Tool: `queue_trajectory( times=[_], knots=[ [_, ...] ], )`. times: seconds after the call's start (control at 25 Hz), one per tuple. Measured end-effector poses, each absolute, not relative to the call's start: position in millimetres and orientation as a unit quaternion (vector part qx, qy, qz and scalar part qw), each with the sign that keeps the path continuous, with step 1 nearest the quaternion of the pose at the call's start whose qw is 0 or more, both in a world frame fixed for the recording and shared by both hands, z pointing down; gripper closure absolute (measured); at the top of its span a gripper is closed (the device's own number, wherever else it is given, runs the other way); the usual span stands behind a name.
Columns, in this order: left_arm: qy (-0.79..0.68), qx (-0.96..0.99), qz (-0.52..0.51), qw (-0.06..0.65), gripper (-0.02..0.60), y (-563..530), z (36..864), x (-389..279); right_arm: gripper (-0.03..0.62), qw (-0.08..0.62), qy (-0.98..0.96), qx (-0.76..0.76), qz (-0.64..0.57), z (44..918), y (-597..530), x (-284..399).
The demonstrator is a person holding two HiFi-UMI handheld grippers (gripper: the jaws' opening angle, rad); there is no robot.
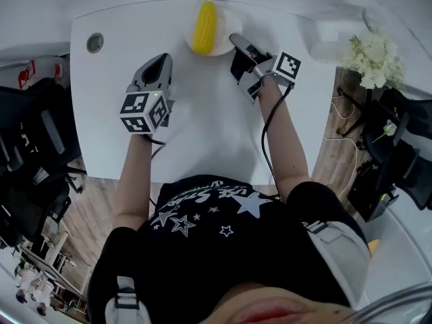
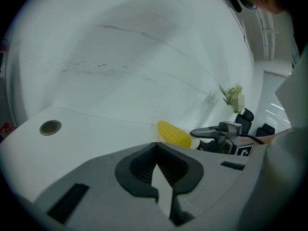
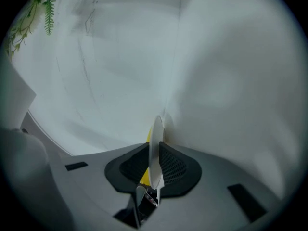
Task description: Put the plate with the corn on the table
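Observation:
A yellow corn cob lies on a small white plate at the far edge of the white table. My right gripper is shut on the plate's right rim. In the right gripper view the plate stands edge-on between the pads, with a bit of corn behind it. My left gripper hovers over the table to the left of the plate, shut and empty. From the left gripper view the corn and the right gripper lie ahead to the right.
A round cable hole sits in the table's far left corner. White flowers stand off the table's right side, beside a white box. Black chairs crowd the left. A wall rises just behind the table.

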State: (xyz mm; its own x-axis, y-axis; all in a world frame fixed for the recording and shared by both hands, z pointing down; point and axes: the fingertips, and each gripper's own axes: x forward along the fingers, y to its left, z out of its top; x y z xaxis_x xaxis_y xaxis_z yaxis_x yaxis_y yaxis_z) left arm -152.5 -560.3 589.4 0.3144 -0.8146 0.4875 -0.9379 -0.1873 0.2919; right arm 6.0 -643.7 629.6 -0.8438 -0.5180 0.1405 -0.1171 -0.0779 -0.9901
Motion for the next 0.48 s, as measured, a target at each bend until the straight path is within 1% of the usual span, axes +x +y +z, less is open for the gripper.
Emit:
queue_trajectory(
  times=[0.2,0.48],
  knots=[
    [-0.57,0.764,0.114,0.281,0.575,-558.5,592.8,-147.0,0.548,0.126,0.648,-0.268,-0.702,637.0,-643.6,8.9],
    [-0.564,0.768,0.117,0.28,0.575,-555.9,591.7,-140.7,0.565,0.054,0.643,-0.343,-0.683,637.4,-645.6,11.9]
  ],
)
